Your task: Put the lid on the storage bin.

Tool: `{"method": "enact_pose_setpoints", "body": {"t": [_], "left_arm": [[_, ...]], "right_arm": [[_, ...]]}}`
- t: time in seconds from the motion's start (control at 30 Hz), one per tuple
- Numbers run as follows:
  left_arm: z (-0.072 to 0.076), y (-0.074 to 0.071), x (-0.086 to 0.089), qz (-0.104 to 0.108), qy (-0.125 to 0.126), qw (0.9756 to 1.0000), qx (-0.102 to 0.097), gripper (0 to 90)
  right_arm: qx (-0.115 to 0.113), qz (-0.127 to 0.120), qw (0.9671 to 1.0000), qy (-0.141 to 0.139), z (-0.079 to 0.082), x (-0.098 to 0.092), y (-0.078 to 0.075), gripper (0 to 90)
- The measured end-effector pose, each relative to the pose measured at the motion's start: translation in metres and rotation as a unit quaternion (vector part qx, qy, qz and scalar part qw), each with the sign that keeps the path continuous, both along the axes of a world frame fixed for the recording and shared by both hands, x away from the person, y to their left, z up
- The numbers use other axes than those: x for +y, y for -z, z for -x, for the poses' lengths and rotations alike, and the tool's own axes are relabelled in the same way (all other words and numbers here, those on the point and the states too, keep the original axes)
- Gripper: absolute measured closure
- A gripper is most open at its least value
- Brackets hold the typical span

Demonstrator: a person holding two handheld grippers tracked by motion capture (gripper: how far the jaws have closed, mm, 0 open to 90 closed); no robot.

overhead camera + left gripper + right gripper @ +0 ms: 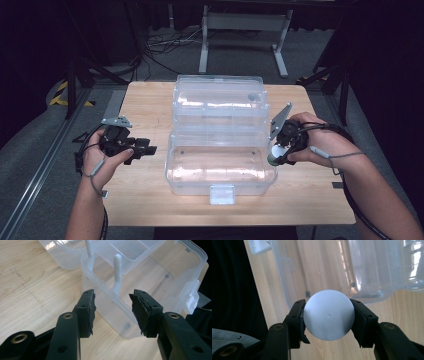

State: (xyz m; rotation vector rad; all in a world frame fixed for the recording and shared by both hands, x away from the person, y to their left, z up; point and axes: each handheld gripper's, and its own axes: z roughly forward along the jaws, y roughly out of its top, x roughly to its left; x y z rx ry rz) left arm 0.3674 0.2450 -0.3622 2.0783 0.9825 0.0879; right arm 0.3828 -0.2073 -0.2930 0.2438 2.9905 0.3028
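Observation:
A clear plastic box (220, 170) stands open in the middle of the wooden table (150, 100), its lid (219, 102) tipped back. My right gripper (276, 154) hovers at the box's right end, shut on a white ball (329, 314) that both pads press. In the right gripper view the open box (332, 270) lies just beyond the ball. My left gripper (145, 149) is held left of the box, open, with nothing between its fingers. In the left gripper view (112, 312) its jaws frame the box's near corner (125, 315) and a white latch (191, 301).
A white latch tab (222, 194) juts from the box's front wall toward the table's near edge. Bare wood lies on both sides of the box. Beyond the far edge are a white metal stand (245, 35), cables on the floor (165, 45) and dark frames.

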Motion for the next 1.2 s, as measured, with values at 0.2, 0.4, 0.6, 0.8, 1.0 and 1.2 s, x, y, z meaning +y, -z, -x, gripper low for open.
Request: {"method": "enact_pose_setpoints", "body": {"t": [0.2, 0.4, 0.6, 0.8, 1.0, 1.2], "left_arm": [[-0.001, 0.000, 0.000, -0.001, 0.002, 1.0000, -0.001, 53.5], [-0.001, 0.000, 0.000, -0.002, 0.003, 1.0000, -0.001, 53.6], [-0.001, 0.000, 0.001, -0.002, 0.002, 1.0000, -0.002, 53.6], [-0.001, 0.000, 0.001, -0.002, 0.003, 1.0000, -0.003, 53.6], [-0.001, 0.000, 0.001, -0.003, 0.002, 1.0000, -0.002, 53.6], [-0.001, 0.000, 0.001, -0.003, 0.003, 1.0000, -0.002, 53.5]], "right_arm": [[0.004, 0.001, 0.9999, -0.013, -0.001, 0.009, 0.003, 50.5], [0.008, 0.004, 0.9997, -0.024, -0.002, 0.016, 0.007, 50.5], [0.016, 0.013, 0.9992, -0.035, -0.004, 0.023, 0.014, 50.5], [0.022, 0.023, 0.9985, -0.044, -0.006, 0.029, 0.024, 50.4], [0.029, 0.031, 0.9979, -0.048, -0.007, 0.035, 0.031, 50.4], [0.034, 0.039, 0.9975, -0.049, -0.007, 0.040, 0.039, 50.4]]}}
